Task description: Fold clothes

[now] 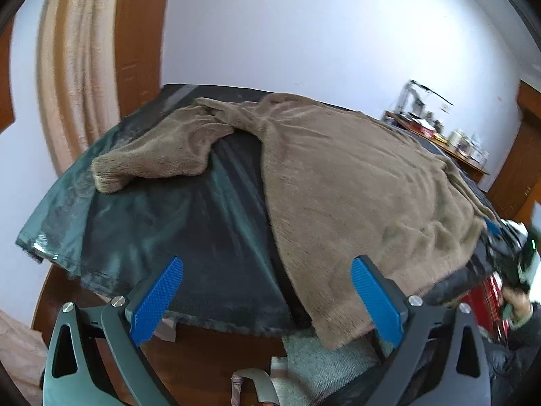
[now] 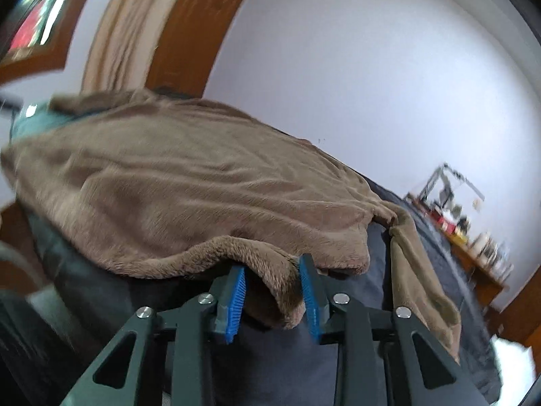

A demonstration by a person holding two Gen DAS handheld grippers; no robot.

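A plain pale wall [image 1: 321, 27] fills the background of both views, with a brown wooden door frame [image 1: 135, 34] and a beige ribbed curtain [image 1: 71, 67] at the left. In front of it stands a table covered by a dark greenish-black cloth [image 1: 162, 230], whose near edge hangs over brown wood. Spread across that cover lies a fuzzy tan-brown fleece sweater [image 1: 355, 186], its body taking up the right half of the surface and drooping over the near edge, while one sleeve [image 1: 162, 155] bends off to the left and rests flat on the cloth. At the far right a low wooden sideboard [image 1: 466, 162] carries small jars and boxes, too blurred to make out. The left gripper [image 1: 267, 297] hovers near the table's front edge with its blue-padded fingers [image 1: 157, 299] spread wide and nothing between them. The right gripper [image 2: 272, 292] sits at the sweater's near hem [image 2: 270, 264], its blue pads [image 2: 236, 301] pinching a hanging fold of the fleece from both sides.
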